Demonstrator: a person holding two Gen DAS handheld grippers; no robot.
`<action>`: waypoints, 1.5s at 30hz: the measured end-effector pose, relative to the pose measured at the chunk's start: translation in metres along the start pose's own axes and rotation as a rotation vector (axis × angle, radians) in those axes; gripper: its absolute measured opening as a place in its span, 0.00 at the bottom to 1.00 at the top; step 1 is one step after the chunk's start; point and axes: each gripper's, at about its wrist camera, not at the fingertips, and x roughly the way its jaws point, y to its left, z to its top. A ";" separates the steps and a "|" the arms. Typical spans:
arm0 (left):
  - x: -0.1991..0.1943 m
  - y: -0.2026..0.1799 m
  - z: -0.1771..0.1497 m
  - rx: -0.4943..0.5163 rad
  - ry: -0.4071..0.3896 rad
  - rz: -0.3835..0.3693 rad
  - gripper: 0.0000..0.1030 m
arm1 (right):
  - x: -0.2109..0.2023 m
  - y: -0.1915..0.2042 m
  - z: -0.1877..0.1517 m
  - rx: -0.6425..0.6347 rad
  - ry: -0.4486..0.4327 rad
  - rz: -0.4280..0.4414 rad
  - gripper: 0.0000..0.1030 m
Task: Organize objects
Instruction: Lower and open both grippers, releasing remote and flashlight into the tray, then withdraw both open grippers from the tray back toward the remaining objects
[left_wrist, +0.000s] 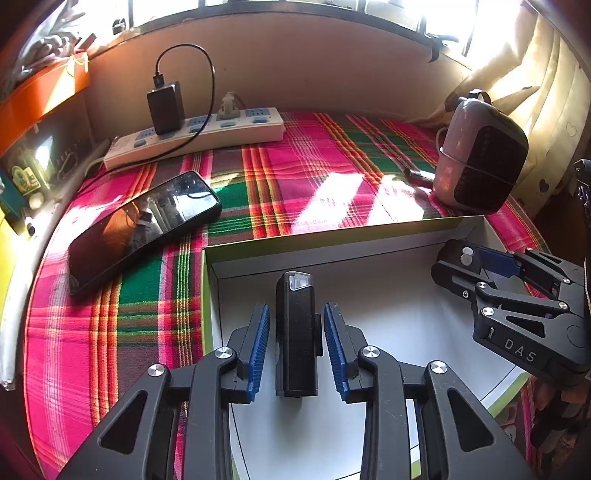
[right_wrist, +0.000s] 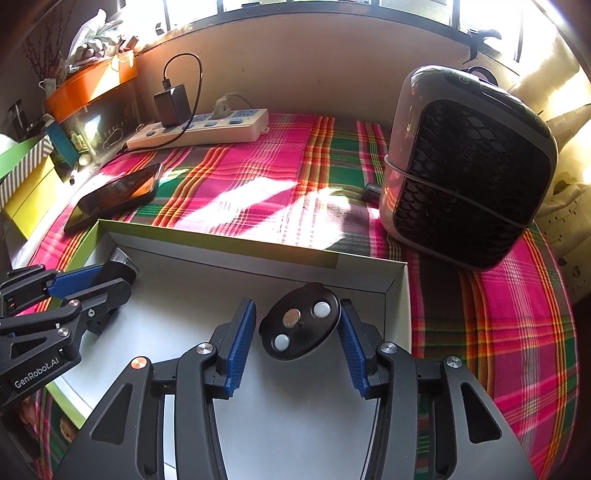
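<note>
A shallow white box with green sides (left_wrist: 258, 258) (right_wrist: 400, 295) lies on the plaid cloth. A black rectangular light with a clear lens (left_wrist: 296, 332) lies in it between the open blue-padded fingers of my left gripper (left_wrist: 295, 317), which do not touch it. It also shows in the right wrist view (right_wrist: 120, 267). A black round disc with two white studs and a metal spot (right_wrist: 300, 321) lies in the box between the open fingers of my right gripper (right_wrist: 297, 325); the right pad sits close to its edge. The disc also shows in the left wrist view (left_wrist: 460, 256).
A black phone (left_wrist: 144, 225) (right_wrist: 114, 194) lies on the cloth left of the box. A power strip with a black charger (left_wrist: 195, 134) (right_wrist: 199, 129) runs along the back wall. A small heater (left_wrist: 480, 151) (right_wrist: 465, 166) stands at the right. Boxes and an orange container (right_wrist: 90, 85) stand at the left.
</note>
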 end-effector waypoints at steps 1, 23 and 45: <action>-0.001 0.000 0.000 0.002 -0.005 0.005 0.31 | -0.001 0.000 0.000 0.001 -0.004 0.001 0.47; -0.041 0.001 -0.014 -0.029 -0.069 -0.015 0.39 | -0.039 0.000 -0.007 0.010 -0.108 -0.029 0.57; -0.094 0.000 -0.057 -0.053 -0.153 -0.020 0.39 | -0.094 0.007 -0.051 0.012 -0.169 -0.024 0.58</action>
